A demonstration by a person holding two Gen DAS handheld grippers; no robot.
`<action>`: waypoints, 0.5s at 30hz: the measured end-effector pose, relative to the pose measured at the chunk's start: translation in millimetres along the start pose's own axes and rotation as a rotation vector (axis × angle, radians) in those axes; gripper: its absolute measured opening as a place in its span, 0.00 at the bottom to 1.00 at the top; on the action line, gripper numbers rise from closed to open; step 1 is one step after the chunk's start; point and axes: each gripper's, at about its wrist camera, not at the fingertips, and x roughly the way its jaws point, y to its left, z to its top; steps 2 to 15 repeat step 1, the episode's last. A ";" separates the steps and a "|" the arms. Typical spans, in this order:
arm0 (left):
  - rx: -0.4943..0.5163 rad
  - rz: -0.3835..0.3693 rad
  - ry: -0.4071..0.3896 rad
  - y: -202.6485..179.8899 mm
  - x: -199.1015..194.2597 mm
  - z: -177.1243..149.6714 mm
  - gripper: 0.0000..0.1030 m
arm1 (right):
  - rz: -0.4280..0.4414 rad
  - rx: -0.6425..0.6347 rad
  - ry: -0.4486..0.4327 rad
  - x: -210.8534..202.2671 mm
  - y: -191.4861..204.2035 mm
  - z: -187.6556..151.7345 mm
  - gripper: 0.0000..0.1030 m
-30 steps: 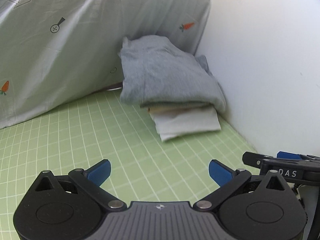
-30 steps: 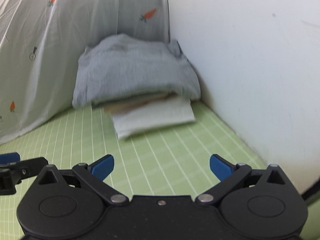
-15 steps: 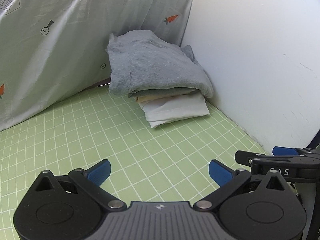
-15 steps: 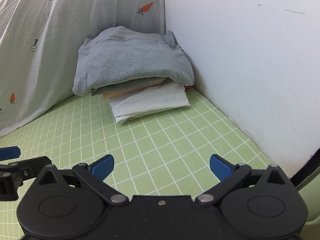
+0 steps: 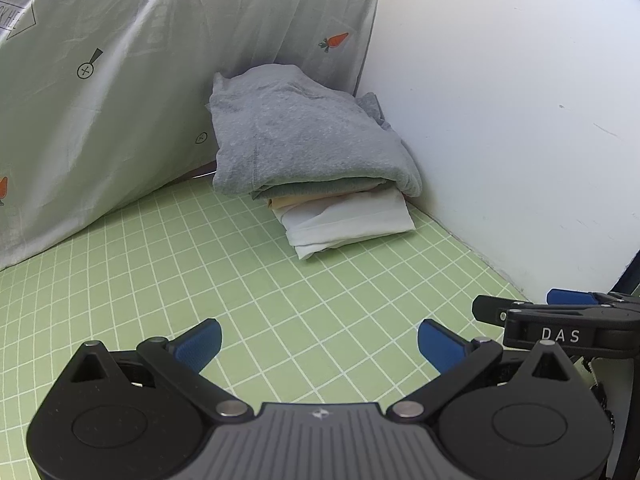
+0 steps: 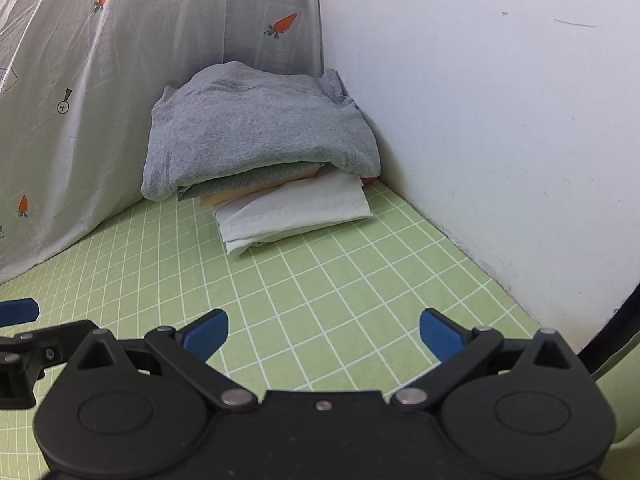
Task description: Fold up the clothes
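- The left hand-held gripper (image 5: 318, 340) hangs over the green gridded desk (image 5: 240, 272), jaws spread wide, blue pads (image 5: 198, 344) holding nothing.
- The right hand-held gripper (image 6: 323, 334) is just beside it, likewise gaping wide and empty above the desk.
- Each one peeks into the other's view: the right one's black arm marked "DAS" shows at the left camera's right edge, and a blue tip of the left one sits at the right camera's left edge.
- Far ahead, well apart from both, the stack of folded clothes (image 5: 320, 168) sits tucked into the back corner.
- On top is a grey sweatshirt (image 6: 256, 132), draping over the pile's front and right side.
- Under it lie a darker grey layer and a thin tan layer (image 6: 240, 194), then a white folded garment (image 6: 292, 210) at the bottom, poking out toward the cameras.
- A sliver of red shows at the pile's right edge in the right view; what it is, I cannot tell.
- A pale sheet printed with carrots (image 5: 120, 80) hangs behind and to the left, touching the stack.
- A white wall (image 6: 500, 120) closes the right side, right against the pile.
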 end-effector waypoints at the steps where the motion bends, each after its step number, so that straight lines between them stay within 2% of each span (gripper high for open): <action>1: 0.000 0.001 0.000 0.1 -0.2 0.0 1.00 | 0.000 0.000 -0.001 -0.3 0.2 0.0 1.00; 15: 0.000 0.001 0.000 0.1 -0.2 0.0 1.00 | 0.000 0.000 -0.001 -0.3 0.2 0.0 1.00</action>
